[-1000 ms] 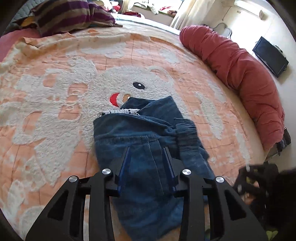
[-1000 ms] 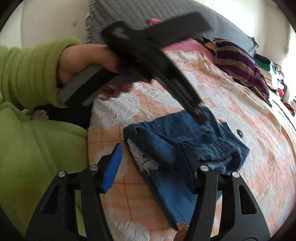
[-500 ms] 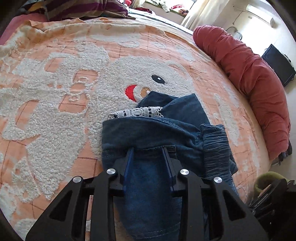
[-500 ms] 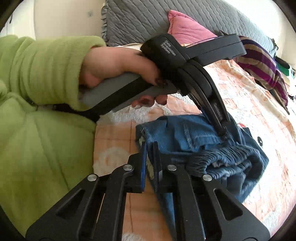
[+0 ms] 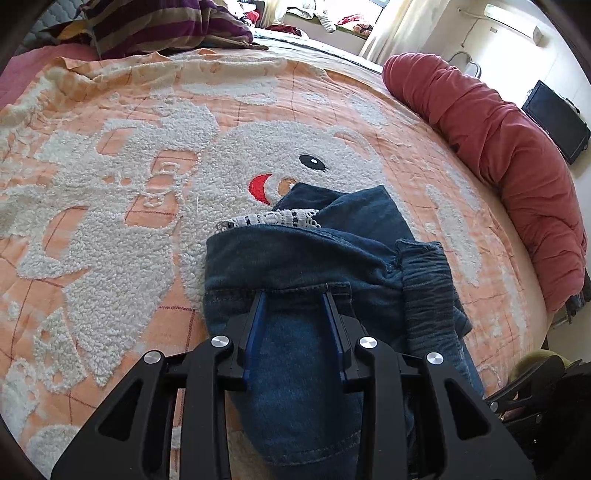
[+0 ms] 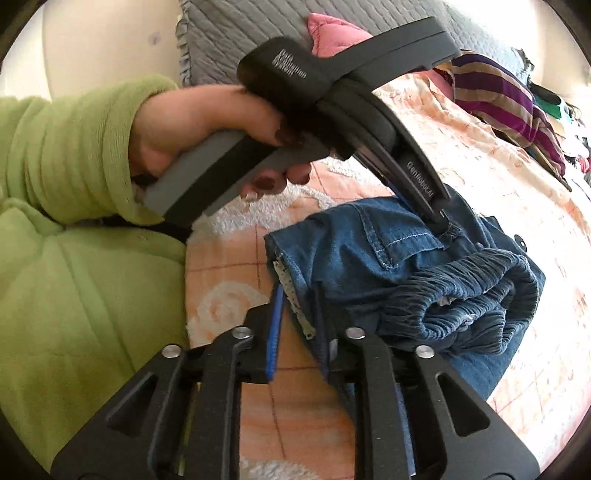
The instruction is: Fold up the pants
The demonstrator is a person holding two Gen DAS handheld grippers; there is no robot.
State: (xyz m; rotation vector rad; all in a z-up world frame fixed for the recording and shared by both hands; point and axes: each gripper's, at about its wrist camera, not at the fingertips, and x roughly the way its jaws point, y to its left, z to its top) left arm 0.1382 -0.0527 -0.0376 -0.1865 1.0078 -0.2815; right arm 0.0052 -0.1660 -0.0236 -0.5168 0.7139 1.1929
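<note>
Left wrist view: pants (image 5: 306, 266) lie bunched, part folded, near bed's close edge on bear blanket (image 5: 110, 206). White lace hem (image 5: 273, 218) peeks out at far side. Left gripper (image 5: 295, 299) narrow, pads squeezing denim fold. Red bolster (image 5: 509, 170) along right edge, striped cloth (image 5: 155, 29) at far edge, both well clear.

Right wrist view: right gripper (image 6: 299, 306) narrow, jaws opening, lace edge between them, pads look off it. Hand (image 6: 207, 125) in green sleeve (image 6: 74, 147) holds left gripper, pressing on pants. Elastic waist lumpy; smoothing and more folds left, likely.

One pair of blue pants (image 5: 306, 258), two black grippers (one per hand) (image 5: 295, 299) (image 6: 299, 295), one orange blanket (image 5: 110, 206), one long red cushion (image 5: 509, 162), maybe one striped pillow (image 5: 162, 26)
</note>
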